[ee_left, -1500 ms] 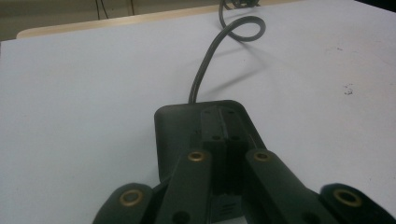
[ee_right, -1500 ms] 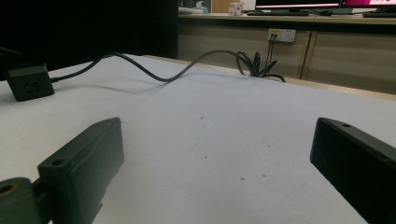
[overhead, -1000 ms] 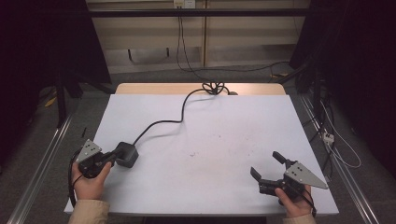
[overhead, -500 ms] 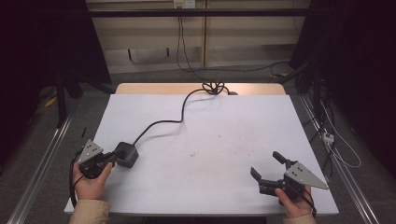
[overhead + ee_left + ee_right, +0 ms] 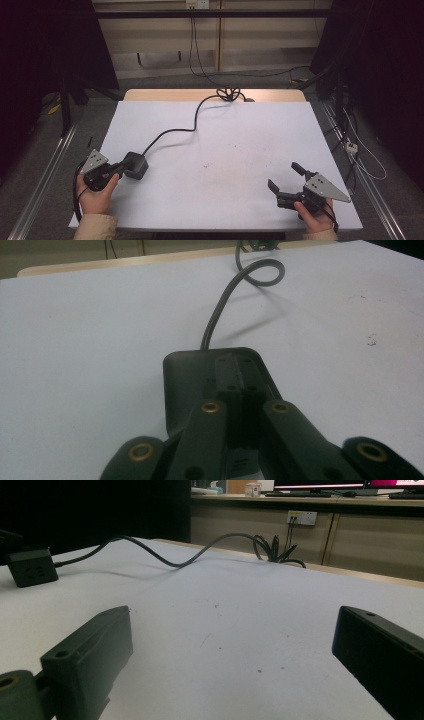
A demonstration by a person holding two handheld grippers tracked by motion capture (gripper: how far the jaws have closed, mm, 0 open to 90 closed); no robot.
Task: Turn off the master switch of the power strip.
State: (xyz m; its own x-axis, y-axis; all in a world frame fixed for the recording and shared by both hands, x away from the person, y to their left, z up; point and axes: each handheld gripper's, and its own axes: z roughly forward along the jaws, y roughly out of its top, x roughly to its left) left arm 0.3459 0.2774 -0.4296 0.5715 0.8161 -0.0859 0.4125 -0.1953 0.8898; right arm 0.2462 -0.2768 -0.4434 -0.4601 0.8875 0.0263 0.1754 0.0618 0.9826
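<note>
Right now your left tongs [image 5: 119,170] sit at the near left of the table [image 5: 240,130], and their jaws are drawn together, tips meeting with no gap. In the left gripper view, those closed tips [image 5: 239,385] lie over the top face of the black power adapter [image 5: 190,375]; they rest above it rather than clamping its sides, and whether they actually press on it you cannot tell from these angles. From above, the adapter [image 5: 136,164] is a small dark box lying flat on the white surface, just ahead of your left hand [image 5: 95,192].

Its black cable [image 5: 172,132] leaves the far side of the box, bends across the table in a loose S and ends in a tangle of loops [image 5: 229,93] at the far edge, close to the bare wooden strip there. In the right gripper view, the same cable [image 5: 165,557] arches slightly off the surface before it reaches the box [image 5: 31,567] at the far left.

Your right tongs [image 5: 285,177] are at the near right corner, well apart from the adapter, held by your right hand [image 5: 312,215]. Their jaws stand wide, with only bare, lightly speckled table between them.
</note>
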